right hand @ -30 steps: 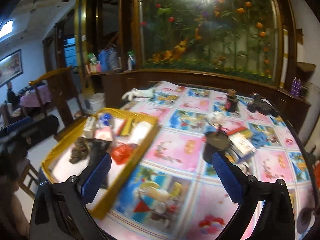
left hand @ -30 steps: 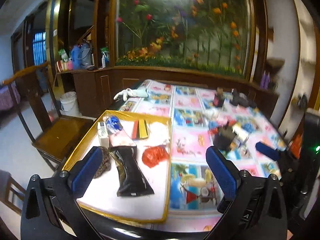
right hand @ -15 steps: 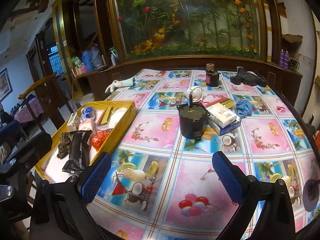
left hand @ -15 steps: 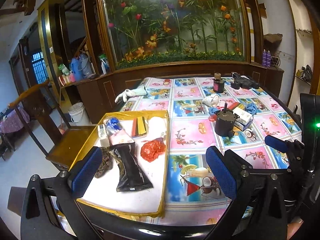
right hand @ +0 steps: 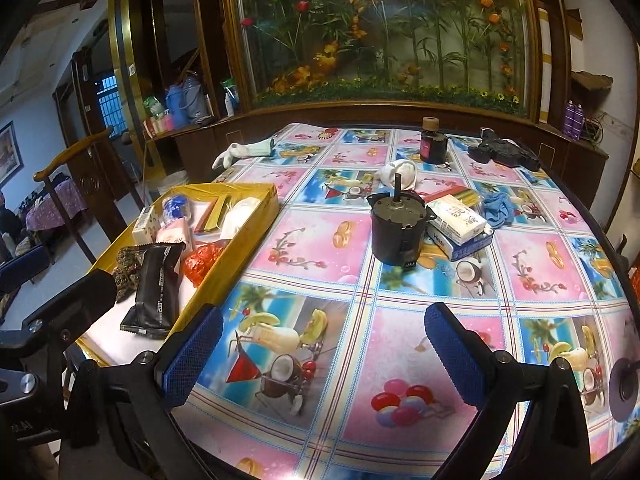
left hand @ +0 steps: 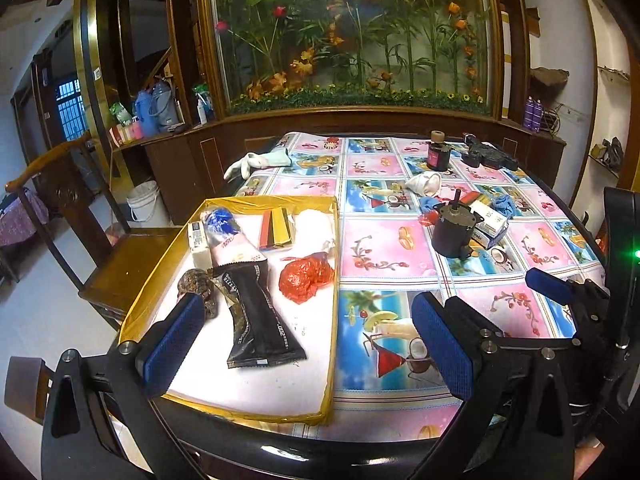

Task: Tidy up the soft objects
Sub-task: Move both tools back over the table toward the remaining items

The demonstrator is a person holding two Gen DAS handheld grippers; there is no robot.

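A yellow-rimmed tray (left hand: 334,312) (right hand: 256,240) lies at the table's near left. In it are a black snack pouch (left hand: 260,320) (right hand: 154,292), a red crumpled bag (left hand: 306,276) (right hand: 202,260), a white soft wad (left hand: 316,226) and small packets. On the cloth lie a blue cloth (right hand: 498,208) (left hand: 504,204), a white sock (right hand: 398,172) (left hand: 426,182) and a white glove (right hand: 244,150) (left hand: 260,160). My left gripper (left hand: 308,350) is open over the tray's near end. My right gripper (right hand: 324,360) is open above the near tablecloth. Both are empty.
A dark cylindrical motor (right hand: 396,232) (left hand: 452,232) stands mid-table beside tissue boxes (right hand: 456,222). A dark jar (right hand: 432,144) and a black tool (right hand: 504,152) stand at the far side. A wooden chair (left hand: 100,256) stands left of the table.
Both grippers have drawn back toward the table's near edge and steadied; more of the table and tray shows. Both stay open and empty.
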